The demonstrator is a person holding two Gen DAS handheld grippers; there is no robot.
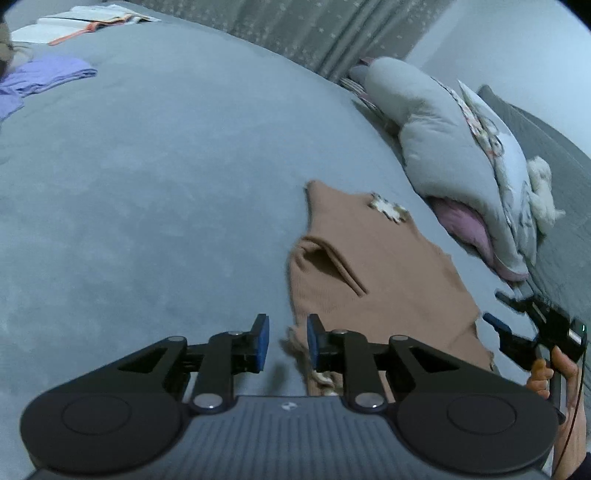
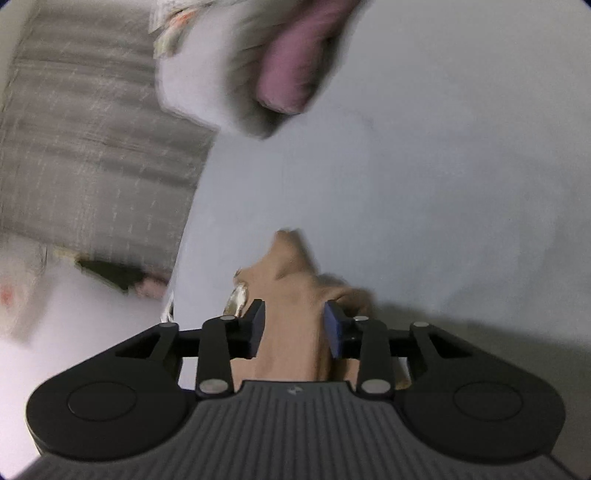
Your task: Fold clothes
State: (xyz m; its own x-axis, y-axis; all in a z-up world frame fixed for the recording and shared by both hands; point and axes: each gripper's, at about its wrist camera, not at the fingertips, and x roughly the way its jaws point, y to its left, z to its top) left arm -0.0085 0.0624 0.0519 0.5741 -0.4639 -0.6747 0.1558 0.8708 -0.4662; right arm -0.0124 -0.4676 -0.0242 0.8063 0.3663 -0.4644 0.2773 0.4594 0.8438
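A tan ribbed top [image 1: 376, 266] with a pale flower patch lies flat on the blue-grey bed cover [image 1: 147, 166]. My left gripper [image 1: 288, 343] hovers at the top's near left edge; its blue pads stand a little apart and only a frilly hem edge shows in the gap. My right gripper [image 1: 495, 306] sits at the top's right edge, held by a hand [image 1: 546, 373]. In the blurred right wrist view, tan fabric [image 2: 291, 280] lies between the jaws of the right gripper [image 2: 294, 328], which stand apart without pinching it.
A bunched grey duvet [image 1: 443, 147] with a pink lining lies along the right of the bed, seen also as the duvet [image 2: 221, 74] ahead of the right gripper. A folded purple garment [image 1: 44, 77] and open papers [image 1: 74, 22] lie far left. Grey curtains [image 1: 295, 33] hang behind.
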